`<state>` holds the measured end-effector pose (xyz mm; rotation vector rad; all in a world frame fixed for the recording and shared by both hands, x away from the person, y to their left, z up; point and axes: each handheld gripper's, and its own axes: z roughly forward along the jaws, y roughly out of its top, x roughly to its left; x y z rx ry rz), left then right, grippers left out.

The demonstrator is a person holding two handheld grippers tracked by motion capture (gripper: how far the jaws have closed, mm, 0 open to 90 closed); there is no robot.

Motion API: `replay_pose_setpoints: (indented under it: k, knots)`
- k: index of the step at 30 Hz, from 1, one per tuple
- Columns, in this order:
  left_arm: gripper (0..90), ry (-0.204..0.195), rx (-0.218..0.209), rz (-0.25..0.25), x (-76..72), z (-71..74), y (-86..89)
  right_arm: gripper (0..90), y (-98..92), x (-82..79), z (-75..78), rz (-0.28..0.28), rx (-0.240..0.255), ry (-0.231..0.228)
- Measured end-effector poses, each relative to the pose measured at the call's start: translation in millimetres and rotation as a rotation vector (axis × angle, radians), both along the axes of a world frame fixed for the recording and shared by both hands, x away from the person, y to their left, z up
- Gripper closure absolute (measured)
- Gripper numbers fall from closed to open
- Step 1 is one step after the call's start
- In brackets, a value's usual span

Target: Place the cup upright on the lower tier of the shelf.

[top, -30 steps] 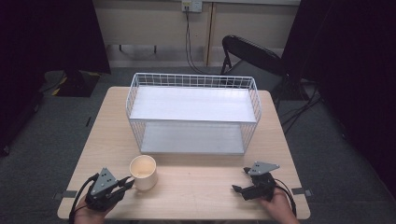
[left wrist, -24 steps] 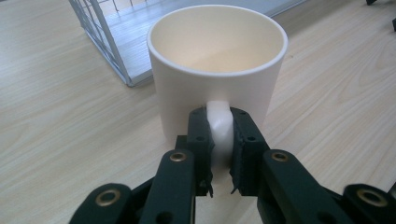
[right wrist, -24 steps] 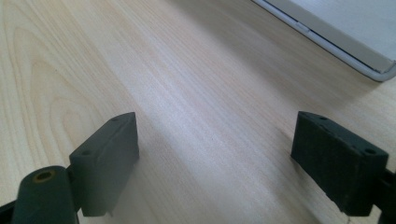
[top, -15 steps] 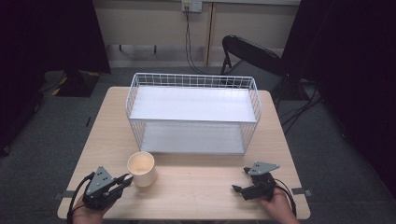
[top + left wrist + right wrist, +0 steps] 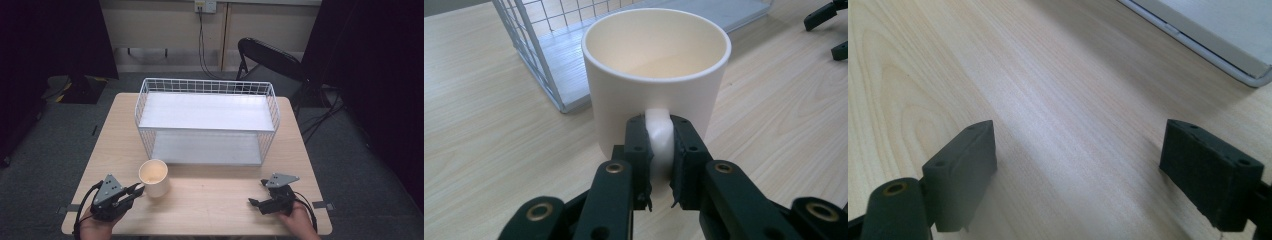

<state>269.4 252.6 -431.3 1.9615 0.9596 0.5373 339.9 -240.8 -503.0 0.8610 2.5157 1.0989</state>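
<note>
Presently the cream mug (image 5: pixel 154 177) stands upright, mouth up, on the wooden table (image 5: pixel 215 200) just in front of the white wire basket (image 5: pixel 206 120). Its handle (image 5: pixel 659 137) points toward the left gripper (image 5: pixel 659 165), whose jaws clamp it; that grip is plain in the left gripper view. The right gripper (image 5: pixel 260 192) rests with jaws spread wide, well apart from the mug.

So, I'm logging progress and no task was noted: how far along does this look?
Done: the left gripper has shut on the handle of the cream mug, which stands on the table in front of the white wire rack. In hand: that grasp. Left, as a guess: moving the mug, perhaps onto a rack shelf; both shelves are bare. The right gripper rests open on the table.
</note>
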Motion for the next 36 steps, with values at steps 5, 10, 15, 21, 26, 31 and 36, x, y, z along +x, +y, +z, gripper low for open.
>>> replay_pose_setpoints:
  k: [5, 10, 15, 21, 26, 31, 36]
  knots:
    - [80.5, 0.007, -0.002, -0.007, 4.0, 1.7, -4.0, 14.3, 0.0, 0.0, 0.0, 0.000, 0.000, 0.000]
    - [80.5, 0.009, -0.010, -0.004, 10.2, 2.5, -11.3, 14.3, 0.0, -0.1, 0.0, -0.001, 0.000, 0.000]
    - [80.5, 0.003, -0.008, -0.006, 14.7, 4.4, -17.1, 14.3, -0.1, -0.3, 0.1, -0.003, -0.001, 0.000]
    - [80.6, -0.001, -0.019, 0.002, 21.5, 7.9, -23.6, 14.2, -0.1, -0.3, 0.1, -0.003, -0.001, 0.001]
    - [80.6, -0.008, -0.030, 0.007, 26.4, 10.6, -28.2, 14.3, -0.1, -0.3, 0.1, -0.003, -0.001, 0.000]
    - [80.6, -0.018, -0.037, 0.017, 29.8, 12.3, -33.3, 14.2, -0.1, -0.4, 0.1, -0.003, -0.001, 0.001]
    - [80.6, -0.014, -0.033, 0.023, 36.3, 14.5, -41.1, 14.2, -0.1, -0.4, 0.1, -0.003, -0.001, 0.001]
